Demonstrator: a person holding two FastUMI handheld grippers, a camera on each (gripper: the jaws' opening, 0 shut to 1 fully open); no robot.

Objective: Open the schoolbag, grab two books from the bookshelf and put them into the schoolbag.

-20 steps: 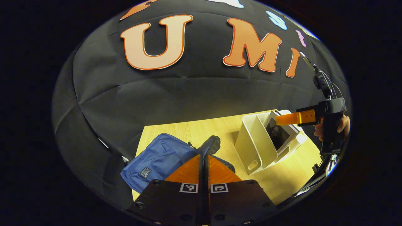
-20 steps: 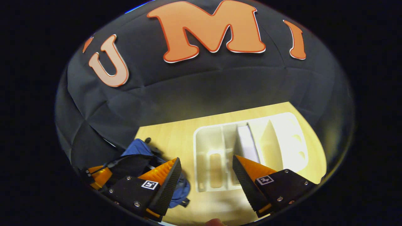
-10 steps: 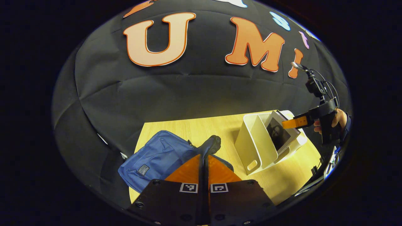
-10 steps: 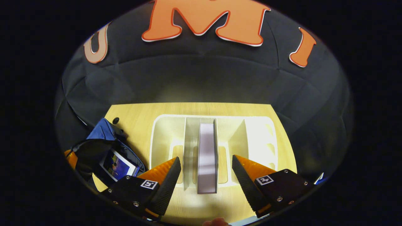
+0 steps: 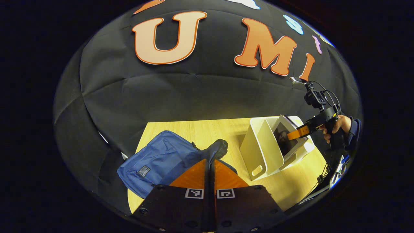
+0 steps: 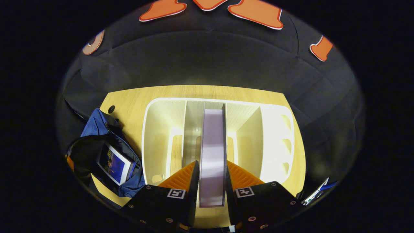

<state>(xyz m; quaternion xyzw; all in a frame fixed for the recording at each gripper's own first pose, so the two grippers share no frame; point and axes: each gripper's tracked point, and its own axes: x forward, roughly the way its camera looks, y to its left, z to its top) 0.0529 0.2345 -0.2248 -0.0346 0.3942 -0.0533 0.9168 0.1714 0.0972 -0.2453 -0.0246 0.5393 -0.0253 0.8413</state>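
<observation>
With one book (image 6: 114,163) already sitting inside the open blue schoolbag (image 6: 97,124), we're on the second book (image 6: 212,155), which stands upright in the middle slot of the white bookshelf (image 6: 155,129). Right gripper (image 6: 212,181) is clamped on it, one finger on each cover, gripping the near edge so it should lift straight out between the dividers. Left gripper (image 5: 209,168) has its fingers pressed together on the bag's dark flap (image 5: 217,149), most likely holding the mouth open for the drop. Bag and shelf sit side by side on the wooden table (image 5: 200,131).
</observation>
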